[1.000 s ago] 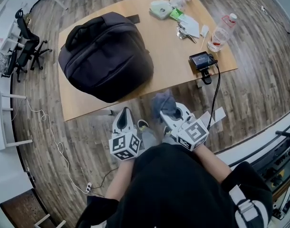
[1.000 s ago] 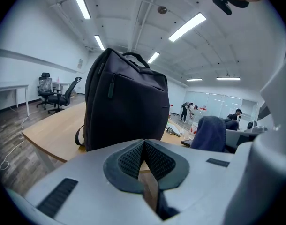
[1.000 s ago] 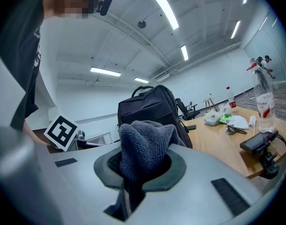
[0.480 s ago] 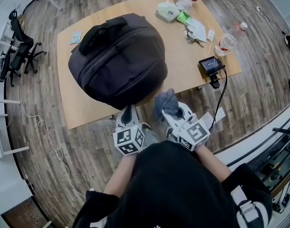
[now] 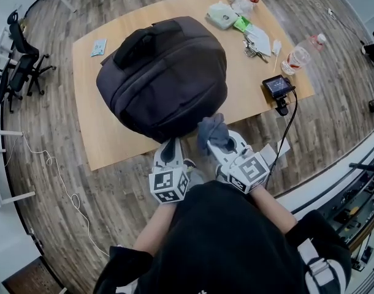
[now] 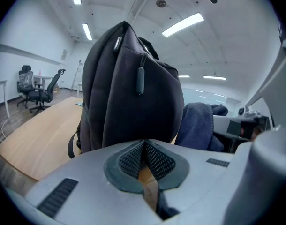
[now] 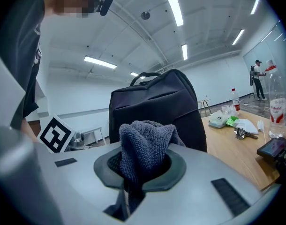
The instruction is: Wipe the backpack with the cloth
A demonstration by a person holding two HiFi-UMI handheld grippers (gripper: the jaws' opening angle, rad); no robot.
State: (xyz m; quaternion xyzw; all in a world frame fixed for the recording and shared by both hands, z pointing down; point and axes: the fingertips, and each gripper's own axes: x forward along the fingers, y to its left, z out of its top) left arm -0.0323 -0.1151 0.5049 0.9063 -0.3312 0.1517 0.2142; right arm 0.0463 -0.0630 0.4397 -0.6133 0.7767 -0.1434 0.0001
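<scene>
- The backpack [image 5: 162,72] stood on the table [image 5: 89,133]. Its dark bulk reached almost to the edge nearest the person.
- The right gripper [image 7: 142,167] was clamped on the cloth [image 7: 145,144]. A bunched wad of blue-grey towelling stood up between its jaws, and a tail hung down through the gap below.
- The left gripper [image 6: 144,157] was closed and empty. Its ribbed pads met, and only the table surface showed through the slit behind them.
- In the head view, the cloth sat just beside the near lower edge of the backpack. Neither gripper view confirmed contact between cloth and fabric.
- Done, as judged: the cloth was secured in the right gripper and positioned at the backpack.
- Left, as judged: all of the wiping. The front panel, the top by the carry handle and both sides showed no sign of a completed pass.
- The left gripper pointed at the base of the backpack, close to it. It appeared available to steady the bag during wiping.
- The bottle [image 5: 300,54] and the small items at the far right of the table were well apart from the backpack.
</scene>
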